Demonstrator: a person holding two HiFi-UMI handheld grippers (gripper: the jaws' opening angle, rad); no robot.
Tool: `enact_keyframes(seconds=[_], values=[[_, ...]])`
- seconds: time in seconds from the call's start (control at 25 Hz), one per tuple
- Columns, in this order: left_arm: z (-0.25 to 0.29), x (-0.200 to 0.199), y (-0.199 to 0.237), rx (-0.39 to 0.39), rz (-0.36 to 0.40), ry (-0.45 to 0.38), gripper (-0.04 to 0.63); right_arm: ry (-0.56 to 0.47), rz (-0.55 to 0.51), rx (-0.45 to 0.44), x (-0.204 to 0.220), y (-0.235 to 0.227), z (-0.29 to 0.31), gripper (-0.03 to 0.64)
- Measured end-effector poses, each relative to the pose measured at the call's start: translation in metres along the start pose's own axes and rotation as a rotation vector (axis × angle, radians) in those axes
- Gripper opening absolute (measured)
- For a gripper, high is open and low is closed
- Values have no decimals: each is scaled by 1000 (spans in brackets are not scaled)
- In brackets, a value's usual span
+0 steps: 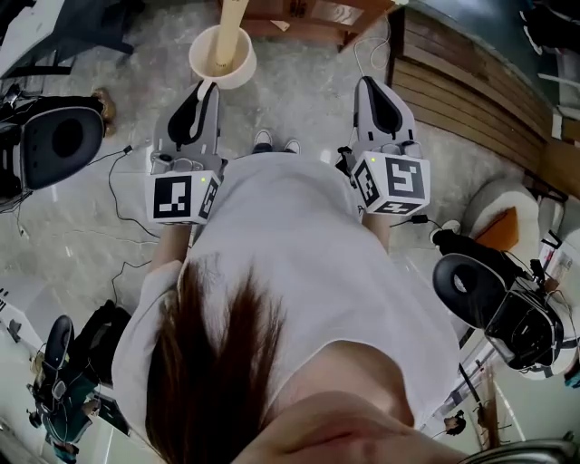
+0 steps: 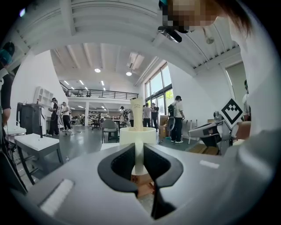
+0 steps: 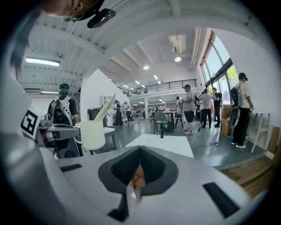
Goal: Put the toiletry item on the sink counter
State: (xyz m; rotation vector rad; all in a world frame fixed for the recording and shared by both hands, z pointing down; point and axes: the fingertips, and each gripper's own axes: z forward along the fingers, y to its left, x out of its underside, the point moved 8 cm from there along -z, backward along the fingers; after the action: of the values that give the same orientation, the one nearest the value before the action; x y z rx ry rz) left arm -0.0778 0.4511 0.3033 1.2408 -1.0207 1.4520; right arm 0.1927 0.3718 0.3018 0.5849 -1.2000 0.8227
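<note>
A cream cup [image 1: 221, 56] with a pale tube [image 1: 232, 20] standing in it hangs over the floor ahead of me. My left gripper [image 1: 207, 87] is shut on the cup's handle. In the left gripper view the handle [image 2: 138, 158] runs down between the jaws, with the cup [image 2: 137, 135] and tube [image 2: 136, 113] just beyond. My right gripper [image 1: 366, 83] is held level beside it, jaws shut together with nothing between them [image 3: 139, 150]. The right gripper view shows the cup [image 3: 93, 134] off to its left.
Wooden furniture [image 1: 313, 13] stands ahead and a slatted wooden platform [image 1: 462, 86] at the right. Black camera rigs sit at the left [image 1: 56, 138] and right [image 1: 476, 288]. Cables [image 1: 113, 195] trail on the floor. A white table [image 3: 163, 144] and several people are farther off.
</note>
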Motion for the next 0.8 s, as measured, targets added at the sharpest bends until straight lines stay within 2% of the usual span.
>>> enact_keyframes(seconds=[0.8], values=[[-10,5,52,13,1,-30,49,-13,-18,6,-3,46,23,11]])
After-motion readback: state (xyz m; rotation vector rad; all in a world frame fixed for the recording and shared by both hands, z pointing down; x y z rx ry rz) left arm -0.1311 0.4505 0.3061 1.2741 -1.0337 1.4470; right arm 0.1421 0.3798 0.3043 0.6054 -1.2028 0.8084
